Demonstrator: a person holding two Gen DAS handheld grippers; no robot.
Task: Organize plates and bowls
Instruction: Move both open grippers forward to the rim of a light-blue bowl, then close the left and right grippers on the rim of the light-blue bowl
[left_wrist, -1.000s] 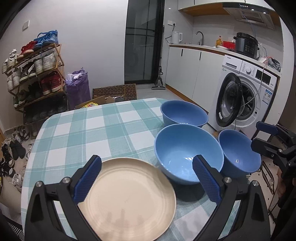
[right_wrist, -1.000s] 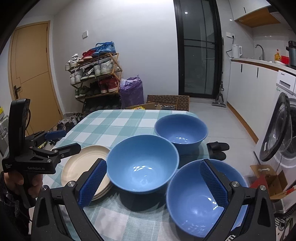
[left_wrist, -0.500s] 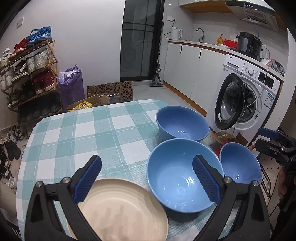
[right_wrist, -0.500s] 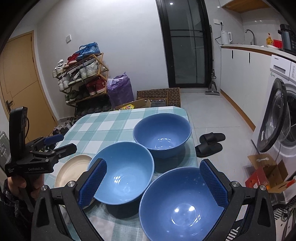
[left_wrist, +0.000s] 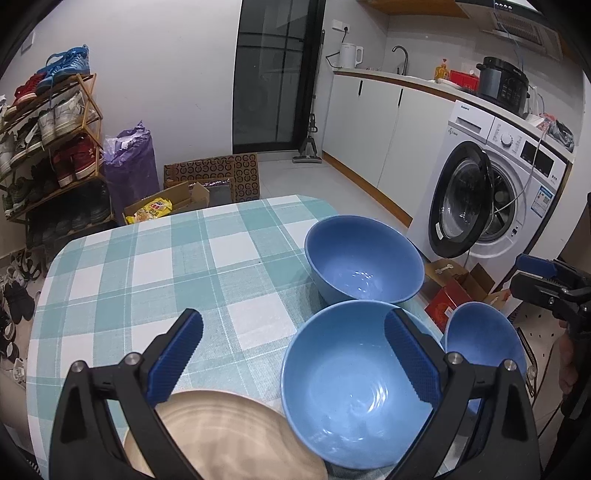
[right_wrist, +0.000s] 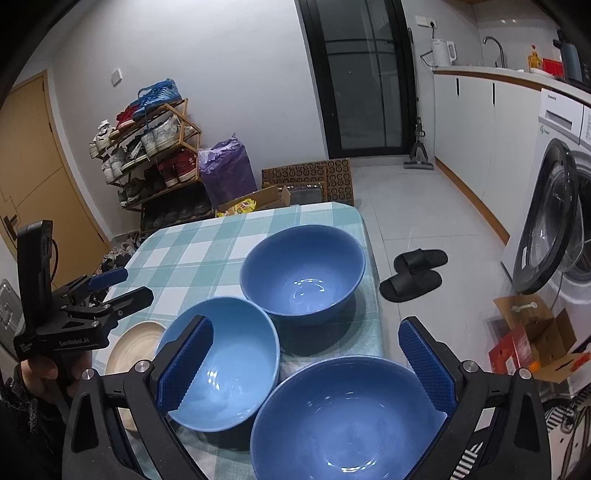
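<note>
Left gripper: jaws spread wide, empty, low centre of the left wrist view
Right gripper: jaws spread wide, empty, above the near bowl
Middle bowl: lower left of centre, on the checked tablecloth
Far bowl: centre, near the table's right edge
Plate: beige, lower left, just beside the middle bowl

Both wrist views look down closely, sharing the middle bowl.
</note>
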